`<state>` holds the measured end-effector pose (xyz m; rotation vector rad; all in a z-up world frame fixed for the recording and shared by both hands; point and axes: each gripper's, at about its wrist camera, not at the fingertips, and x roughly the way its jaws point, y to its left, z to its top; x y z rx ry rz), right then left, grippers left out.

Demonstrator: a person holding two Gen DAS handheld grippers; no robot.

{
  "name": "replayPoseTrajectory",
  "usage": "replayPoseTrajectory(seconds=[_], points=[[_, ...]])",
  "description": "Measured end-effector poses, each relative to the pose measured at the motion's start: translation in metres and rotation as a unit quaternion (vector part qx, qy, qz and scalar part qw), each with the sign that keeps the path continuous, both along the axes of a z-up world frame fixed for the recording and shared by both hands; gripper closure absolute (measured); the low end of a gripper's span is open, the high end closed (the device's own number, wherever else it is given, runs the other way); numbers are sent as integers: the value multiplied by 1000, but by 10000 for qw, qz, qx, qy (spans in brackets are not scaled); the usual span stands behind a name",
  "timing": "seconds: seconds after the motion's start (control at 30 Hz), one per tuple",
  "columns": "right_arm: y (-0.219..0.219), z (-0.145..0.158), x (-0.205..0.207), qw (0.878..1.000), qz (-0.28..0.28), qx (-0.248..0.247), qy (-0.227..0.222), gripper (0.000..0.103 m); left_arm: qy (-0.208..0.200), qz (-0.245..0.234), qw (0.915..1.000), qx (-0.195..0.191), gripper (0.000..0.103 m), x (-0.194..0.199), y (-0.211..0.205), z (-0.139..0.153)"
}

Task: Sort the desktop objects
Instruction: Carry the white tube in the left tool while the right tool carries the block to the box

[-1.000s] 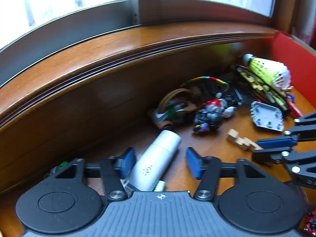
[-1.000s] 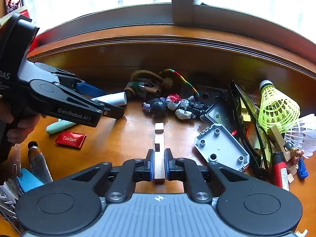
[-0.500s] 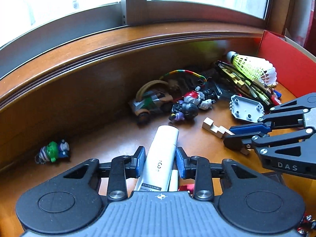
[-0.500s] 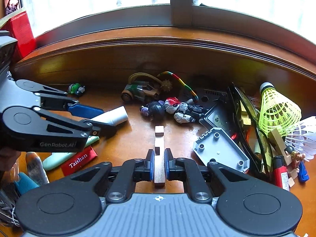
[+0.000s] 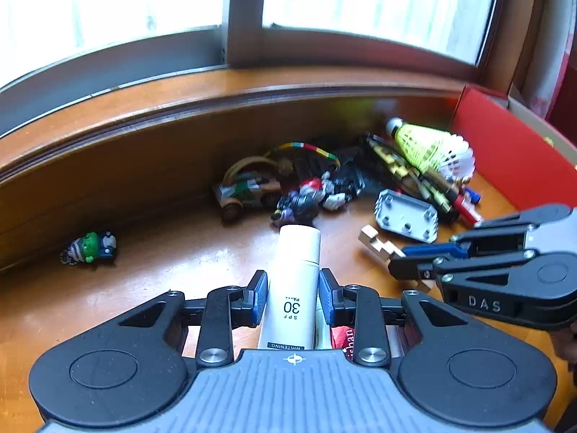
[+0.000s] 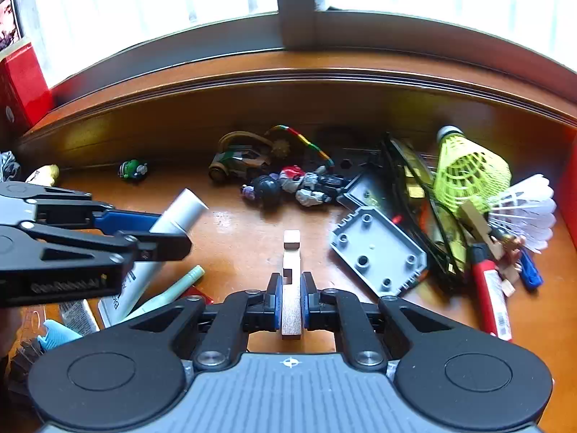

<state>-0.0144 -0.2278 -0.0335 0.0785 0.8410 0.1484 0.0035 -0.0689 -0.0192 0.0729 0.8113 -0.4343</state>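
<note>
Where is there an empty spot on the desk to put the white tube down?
Bare wood lies between the little green toy and the toy car, in front of the wooden back ledge. Another bare strip runs between the white tube and the gray plate. The right side is crowded around the shuttlecocks.

The right gripper (image 6: 291,299) pinched a long wooden block (image 6: 291,281) between its blue pads, and the block pointed away toward the far wall. On the left, the left gripper (image 6: 158,232) held a white tube (image 6: 169,231) tilted up off the brown desk (image 6: 238,238). Far off lay a toy car (image 6: 239,160) and small toy figures (image 6: 288,186), with a grey plastic plate (image 6: 377,250) and a yellow shuttlecock (image 6: 468,173) on the right.
</note>
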Motion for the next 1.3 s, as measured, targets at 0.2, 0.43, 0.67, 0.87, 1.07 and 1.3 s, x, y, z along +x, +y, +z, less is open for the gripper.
replayPoseTrajectory(seconds=[0.2,0.43,0.67,0.87,1.07,1.3], points=[[-7,10,-19,9998,-163,41,-116,91,-88,112,9996,-232,72,-13,1,18],[-15,24,-46,9987,-341,85,-368,91,-80,268,9986,-449,73,-29,-3,31],[-20,40,-73,9970,-424,75,-639,91,-224,276,9980,-522,73,-52,-16,44],[-29,47,-90,9963,-389,174,-751,91,-281,287,9981,-473,74,-68,-28,51],[-44,54,-102,9955,-412,204,-826,91,-366,326,9976,-488,75,-76,-42,59],[-68,61,-112,9946,-451,233,-907,91,-427,300,9975,-484,75,-76,-67,67]])
